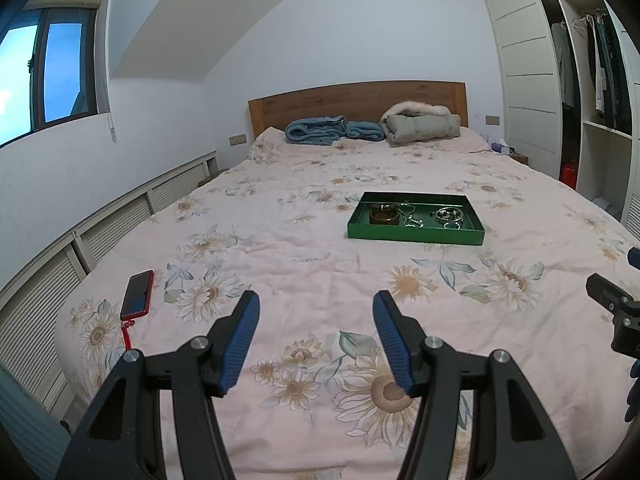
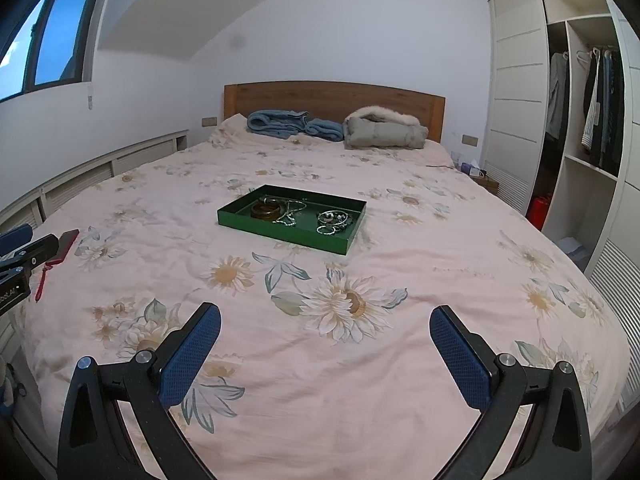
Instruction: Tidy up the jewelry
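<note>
A green tray [image 1: 414,233] lies on the flowered bed cover, mid-bed; it also shows in the right wrist view [image 2: 280,230]. Inside it are a brown bangle [image 1: 383,215] [image 2: 266,209], a silver chain [image 1: 412,216] [image 2: 290,214] and silver rings or bangles [image 1: 450,216] [image 2: 332,220]. My left gripper [image 1: 316,308] is open and empty above the near end of the bed, well short of the tray. My right gripper [image 2: 325,322] is open wide and empty, also near the bed's foot. Each gripper's body shows at the other view's edge.
A red phone [image 1: 138,295] [image 2: 66,246] with a red strap lies at the bed's left edge. Folded blue blanket [image 1: 316,130] and a grey jacket [image 1: 422,124] lie by the wooden headboard. An open wardrobe [image 2: 580,120] stands on the right, slatted panels along the left wall.
</note>
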The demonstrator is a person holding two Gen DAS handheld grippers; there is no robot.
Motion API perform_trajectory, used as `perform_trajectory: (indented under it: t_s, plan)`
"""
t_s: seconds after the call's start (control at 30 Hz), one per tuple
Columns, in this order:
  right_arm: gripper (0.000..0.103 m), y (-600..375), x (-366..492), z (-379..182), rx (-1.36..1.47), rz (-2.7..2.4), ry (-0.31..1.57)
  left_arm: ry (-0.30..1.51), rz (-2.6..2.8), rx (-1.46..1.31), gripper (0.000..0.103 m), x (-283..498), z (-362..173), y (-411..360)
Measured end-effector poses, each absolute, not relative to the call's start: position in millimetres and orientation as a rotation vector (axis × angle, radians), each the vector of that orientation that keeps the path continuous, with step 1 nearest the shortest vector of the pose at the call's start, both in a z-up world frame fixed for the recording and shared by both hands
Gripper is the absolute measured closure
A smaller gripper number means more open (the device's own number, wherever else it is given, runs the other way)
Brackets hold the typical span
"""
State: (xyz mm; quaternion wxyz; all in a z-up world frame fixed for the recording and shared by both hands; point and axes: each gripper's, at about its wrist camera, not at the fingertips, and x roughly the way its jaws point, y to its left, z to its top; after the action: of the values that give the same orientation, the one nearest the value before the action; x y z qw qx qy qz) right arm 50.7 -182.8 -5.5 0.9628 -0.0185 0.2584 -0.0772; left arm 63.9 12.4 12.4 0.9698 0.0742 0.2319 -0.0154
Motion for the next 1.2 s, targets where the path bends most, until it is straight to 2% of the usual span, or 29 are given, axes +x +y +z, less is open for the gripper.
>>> perform_trajectory:
  t_s: [1.2]
  plan:
    - [0.0,-209.5,67.1,-26.1,-0.034,-0.234,0.562,0.561,-0.031,0.166,0.046,93.8,-14.7,12.0]
